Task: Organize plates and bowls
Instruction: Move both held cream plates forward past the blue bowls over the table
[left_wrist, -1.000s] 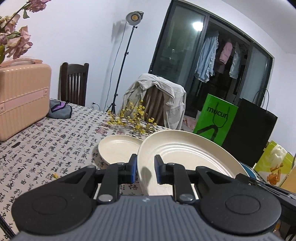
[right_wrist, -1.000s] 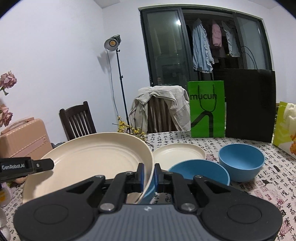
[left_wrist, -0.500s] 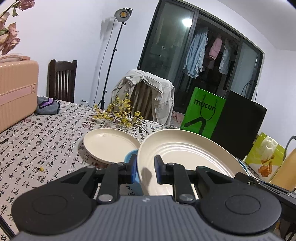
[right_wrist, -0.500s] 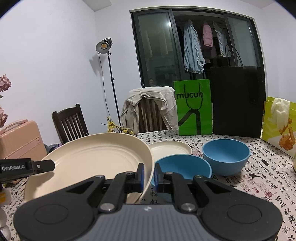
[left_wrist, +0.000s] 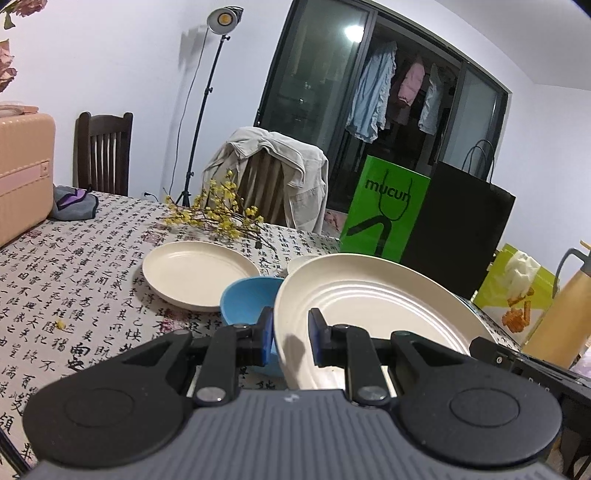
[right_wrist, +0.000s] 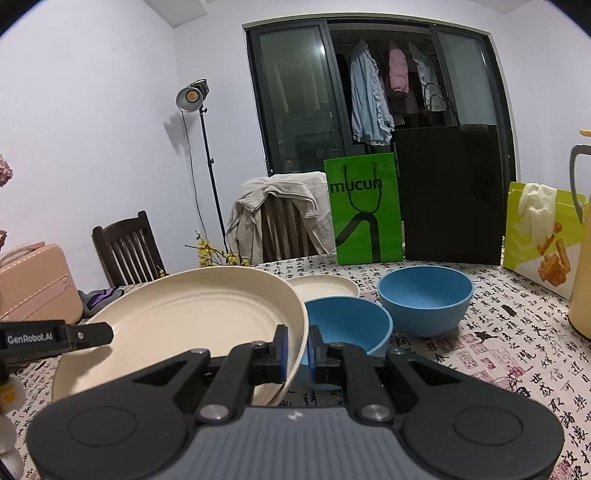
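Note:
A large cream plate (left_wrist: 369, 306) hangs tilted above the table, held at two opposite rims. My left gripper (left_wrist: 290, 332) is shut on its left rim, and my right gripper (right_wrist: 297, 347) is shut on its right rim (right_wrist: 192, 321). Just under the plate's edge stands a blue bowl (left_wrist: 247, 299) (right_wrist: 347, 325). A second blue bowl (right_wrist: 424, 299) sits further right. A small cream plate (left_wrist: 195, 269) (right_wrist: 325, 288) lies flat on the table behind them.
The table wears a calligraphy-print cloth (left_wrist: 74, 266). A pink suitcase (left_wrist: 22, 173) stands at the left, with yellow flower sprigs (left_wrist: 218, 214) behind the small plate. Green (right_wrist: 364, 214), black (right_wrist: 450, 195) and yellow-green (right_wrist: 539, 236) bags line the back edge. A yellow jug (right_wrist: 581, 258) stands at the right.
Both grippers have carried the large plate to the right and a little lower. The near blue bowl has come into the left wrist view beside the plate's left rim.

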